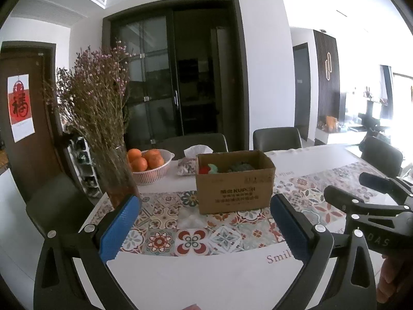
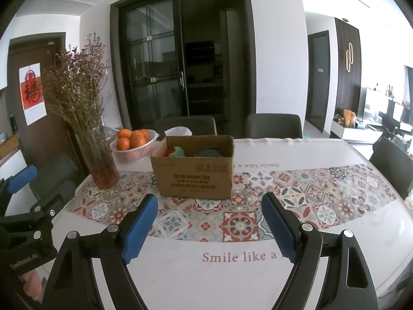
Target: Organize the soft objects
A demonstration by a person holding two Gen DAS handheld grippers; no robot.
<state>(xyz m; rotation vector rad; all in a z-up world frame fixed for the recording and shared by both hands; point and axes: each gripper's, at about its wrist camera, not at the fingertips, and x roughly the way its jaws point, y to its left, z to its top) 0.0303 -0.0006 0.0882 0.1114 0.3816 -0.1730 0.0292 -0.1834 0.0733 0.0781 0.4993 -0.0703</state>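
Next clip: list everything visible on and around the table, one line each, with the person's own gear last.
cardboard box: 1, brown, table centre
soft objects: several, red, teal, dark green, inside box
basket: 1, white, left of box
oranges: about four, in basket
tissue pack: 1, patterned, behind box
vase of dried flowers: 1, glass, far left
tablecloth: 1, white, tiled band
chairs: several, dark, around table
left hand-held gripper: blue pads, open
right hand-held gripper: blue pads, open

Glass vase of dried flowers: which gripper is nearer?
Left. The left gripper hovers open just in front of the glass vase, slightly to its right; the right gripper, also open, sits farther right, facing the cardboard box.
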